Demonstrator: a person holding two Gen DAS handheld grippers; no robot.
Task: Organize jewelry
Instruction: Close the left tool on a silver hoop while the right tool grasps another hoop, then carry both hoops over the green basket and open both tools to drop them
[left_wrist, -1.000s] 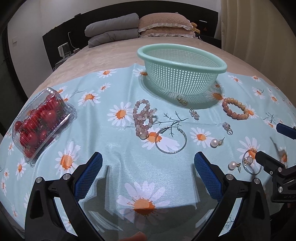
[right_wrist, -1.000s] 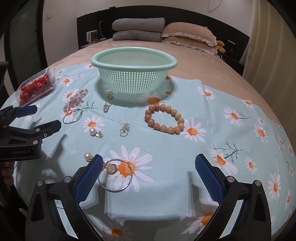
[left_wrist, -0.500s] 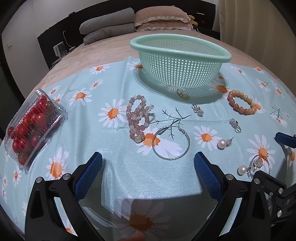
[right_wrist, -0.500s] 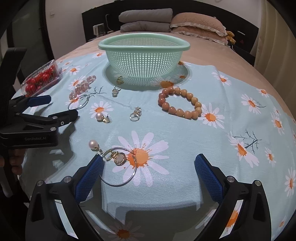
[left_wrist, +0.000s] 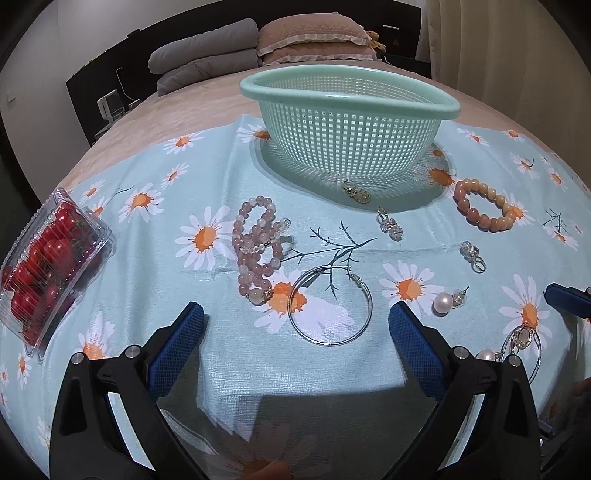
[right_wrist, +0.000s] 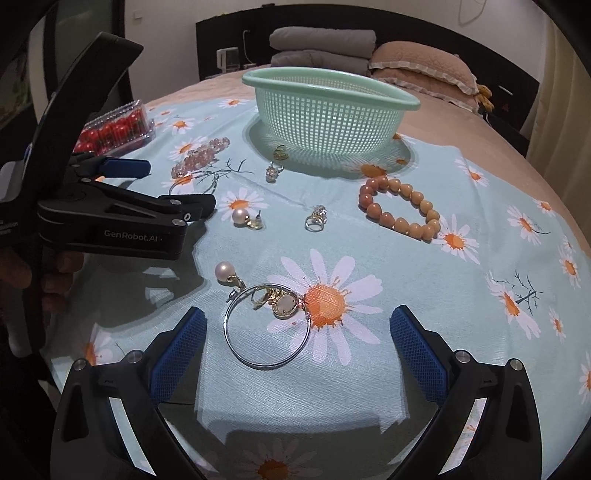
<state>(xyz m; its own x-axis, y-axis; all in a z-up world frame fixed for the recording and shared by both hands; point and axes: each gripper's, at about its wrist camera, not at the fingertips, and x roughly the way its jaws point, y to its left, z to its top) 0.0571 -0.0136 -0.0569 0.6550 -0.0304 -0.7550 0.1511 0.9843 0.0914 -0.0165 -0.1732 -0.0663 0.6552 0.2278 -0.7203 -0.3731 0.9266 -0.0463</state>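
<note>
Jewelry lies scattered on a daisy-print cloth in front of a green mesh basket (left_wrist: 351, 136) (right_wrist: 332, 118). My left gripper (left_wrist: 295, 325) (right_wrist: 177, 184) is open, just short of a plain silver hoop (left_wrist: 369, 308). A pink bead bracelet (left_wrist: 256, 243) lies left of that hoop. My right gripper (right_wrist: 295, 328) is open around a second silver hoop (right_wrist: 266, 365), which holds a gold pendant earring (right_wrist: 282, 304); a pearl earring (right_wrist: 223, 271) lies beside it. Farther out lie a pearl stud (right_wrist: 240, 216), an orange bead bracelet (right_wrist: 399, 223) (left_wrist: 474, 218) and small crystal pieces (right_wrist: 317, 218).
A clear box of cherry tomatoes (left_wrist: 48, 266) (right_wrist: 114, 127) sits at the cloth's left edge. A gold charm (left_wrist: 360, 194) lies at the basket's foot. Folded grey blankets and pillows are at the bed's far end. A hand (right_wrist: 55, 269) holds the left gripper.
Both grippers have dropped lower and come closer to the cloth, the left toward the plain hoop, the right toward the hoop with the pendant. Both stay open; the jewelry has not moved.
</note>
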